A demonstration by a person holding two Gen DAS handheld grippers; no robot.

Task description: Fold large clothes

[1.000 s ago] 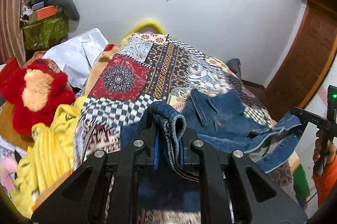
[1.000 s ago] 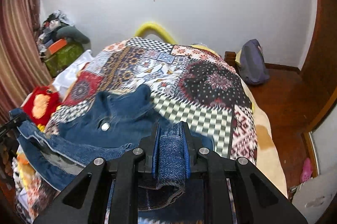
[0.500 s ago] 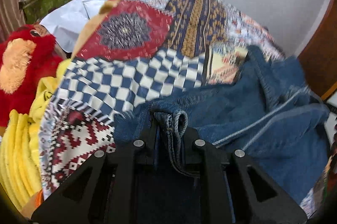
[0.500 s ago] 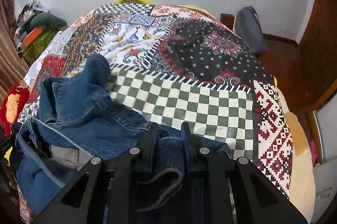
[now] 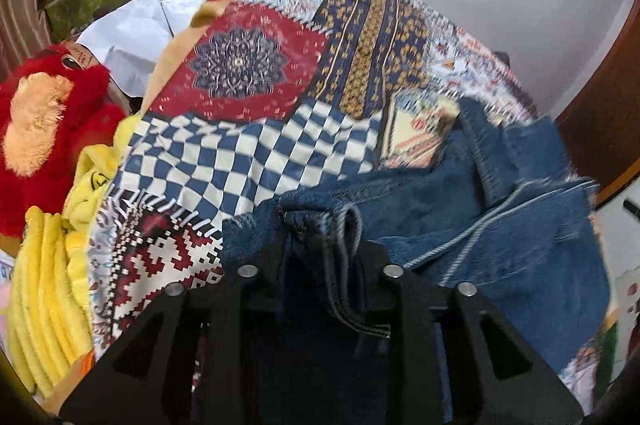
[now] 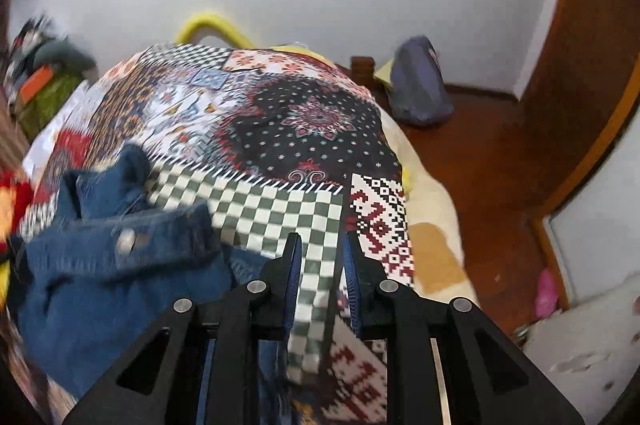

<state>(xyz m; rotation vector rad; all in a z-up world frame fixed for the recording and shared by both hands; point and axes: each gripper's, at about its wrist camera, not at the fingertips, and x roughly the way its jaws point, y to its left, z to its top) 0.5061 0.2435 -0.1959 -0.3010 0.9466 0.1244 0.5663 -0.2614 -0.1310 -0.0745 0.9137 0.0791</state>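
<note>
— Starting from the left: where's the garment relative to that side?

— The left hand-held gripper (image 5: pixel 320 245) has a bunched hem of the denim jacket (image 5: pixel 500 225) clamped between its fingers, right at the tips. From there the rest of the jacket runs off to its right, crumpled across the near part of the bed (image 5: pixel 248 161), on the patchwork cover. The red plush toy (image 5: pixel 44 129) and the yellow blanket (image 5: pixel 52 285) sit off the bed's left edge, clear of it

— And the right side?

— The right hand-held gripper (image 6: pixel 320 265) holds nothing. Its fingers stand a narrow gap apart with only the checked cover showing between them. The jacket lies to its left, near but not touching, metal button (image 6: pixel 126 240) facing up

— So which one is better placed?

— The left one, I'd say, since it already has cloth. The heap's long axis looks to run across the bed, from one gripper towards the other, though it's too rumpled and blurred to be sure. I reckon the free one has to go leftwards to find an edge

— Anything in the way?

— Not on the bed. The purple bag (image 6: pixel 420 89) is far off on the floor
</note>
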